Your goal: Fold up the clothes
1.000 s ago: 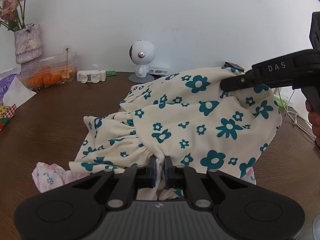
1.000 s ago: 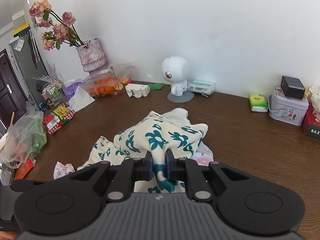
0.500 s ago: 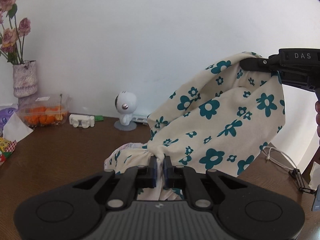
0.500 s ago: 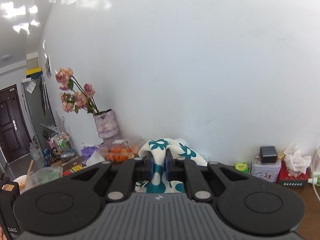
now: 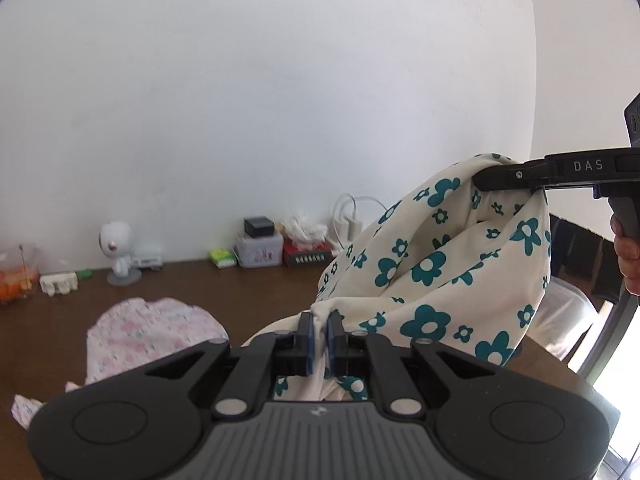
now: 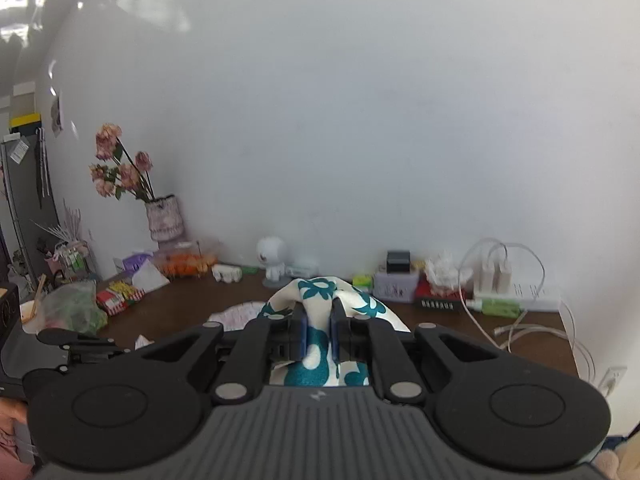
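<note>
Above the dark brown wooden table (image 5: 248, 292), at the right of the left wrist view, a cream cotton garment printed with teal flowers (image 5: 436, 276) hangs in the air between two black tools. The left tool (image 5: 319, 334) is clamped on a bunched, gathered bit of the cloth at lower centre; the right tool (image 5: 486, 179) pinches another edge higher up at the right edge of the frame, and its own view shows its fingers closed on a fold of the same print (image 6: 318, 312). Between the two holds the fabric sags in a deep soft loop, so I judge it light, limp and quite without stiffness: it will drape wherever it is let go and wants spreading flat before any crease holds. Grips on bunched cloth look secure but give little control; corners or a seam line would serve better. Lower left, a pale pink printed garment (image 5: 152, 336) lies crumpled on the table.
</note>
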{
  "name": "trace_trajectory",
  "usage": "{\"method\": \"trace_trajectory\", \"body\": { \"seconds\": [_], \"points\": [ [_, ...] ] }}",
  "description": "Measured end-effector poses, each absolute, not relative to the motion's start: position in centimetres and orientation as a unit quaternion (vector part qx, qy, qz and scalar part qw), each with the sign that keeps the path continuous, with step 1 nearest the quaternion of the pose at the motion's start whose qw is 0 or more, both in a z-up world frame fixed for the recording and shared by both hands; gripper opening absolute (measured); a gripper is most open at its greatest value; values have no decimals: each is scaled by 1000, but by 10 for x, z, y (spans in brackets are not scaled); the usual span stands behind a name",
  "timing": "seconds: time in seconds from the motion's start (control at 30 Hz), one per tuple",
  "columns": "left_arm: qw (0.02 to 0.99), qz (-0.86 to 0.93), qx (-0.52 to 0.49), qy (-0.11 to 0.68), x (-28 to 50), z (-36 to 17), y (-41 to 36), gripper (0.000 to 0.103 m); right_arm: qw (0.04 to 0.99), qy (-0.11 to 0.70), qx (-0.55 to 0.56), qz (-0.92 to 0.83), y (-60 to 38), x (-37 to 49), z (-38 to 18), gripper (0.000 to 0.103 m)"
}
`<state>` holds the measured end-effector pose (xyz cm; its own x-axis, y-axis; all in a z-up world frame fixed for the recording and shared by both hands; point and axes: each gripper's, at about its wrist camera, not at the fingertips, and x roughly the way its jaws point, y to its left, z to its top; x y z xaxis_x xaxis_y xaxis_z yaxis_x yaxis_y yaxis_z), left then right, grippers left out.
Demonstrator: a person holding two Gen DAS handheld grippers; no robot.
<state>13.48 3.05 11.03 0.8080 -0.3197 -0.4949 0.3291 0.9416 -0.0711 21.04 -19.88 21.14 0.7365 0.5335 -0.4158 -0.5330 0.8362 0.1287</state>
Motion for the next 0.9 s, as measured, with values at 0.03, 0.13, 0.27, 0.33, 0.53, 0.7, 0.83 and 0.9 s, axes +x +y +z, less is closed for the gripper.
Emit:
{"method": "trace_trajectory", "body": {
  "seconds": [0.03, 0.13, 0.27, 0.33, 0.53, 0.7, 0.83, 0.9],
  "points": [
    [944, -177, 11, 279, 132, 97, 24, 6, 927, 249, -1, 281, -203, 208, 192, 10],
    [926, -180, 12, 332, 125, 62, 19, 6, 910, 315, 1, 270, -216, 198, 131, 10],
    [903, -185, 17, 387, 121, 29, 18, 8, 891, 364, 23, 271, -230, 180, 76, 12],
    [898, -181, 16, 401, 122, 25, 21, 16, 878, 389, 32, 277, -234, 172, 61, 18],
    [917, -178, 22, 358, 128, 57, 32, 71, 871, 383, 58, 301, -259, 155, 74, 62],
    [922, -179, 32, 343, 166, 79, 15, 86, 888, 348, 90, 288, -288, 171, 100, 78],
    [900, -186, 22, 394, 226, 53, -15, 86, 886, 378, 92, 252, -285, 206, 77, 78],
    [893, -185, 26, 411, 250, 36, -27, 84, 883, 398, 88, 235, -282, 223, 61, 73]
  ]
}}
